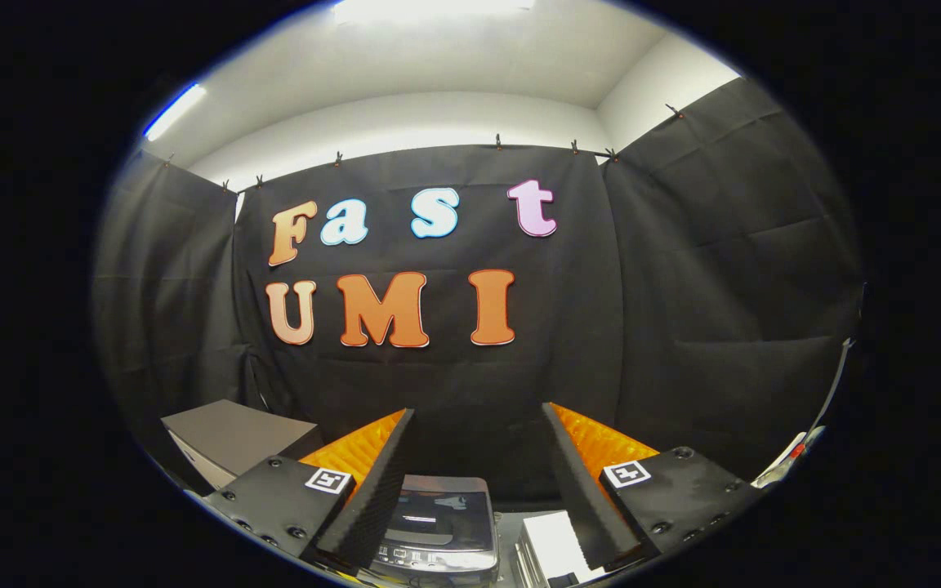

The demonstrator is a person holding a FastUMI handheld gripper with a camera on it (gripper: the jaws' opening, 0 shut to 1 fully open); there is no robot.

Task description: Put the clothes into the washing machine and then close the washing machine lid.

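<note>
Hovering with gripper spread wide, its 2 fingers gripping nothing. Sitting low between the fingers: washing machine, lid shut. Lying just right of it: white box. Standing off left: grey box.

washing machine front cut off

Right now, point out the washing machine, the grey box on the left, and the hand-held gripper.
washing machine [438, 523]: gripper view, on its glossy closed lid.
grey box [229, 433]: gripper view, on its flat top.
hand-held gripper [477, 416]: gripper view, midway between the open fingertips.
</note>
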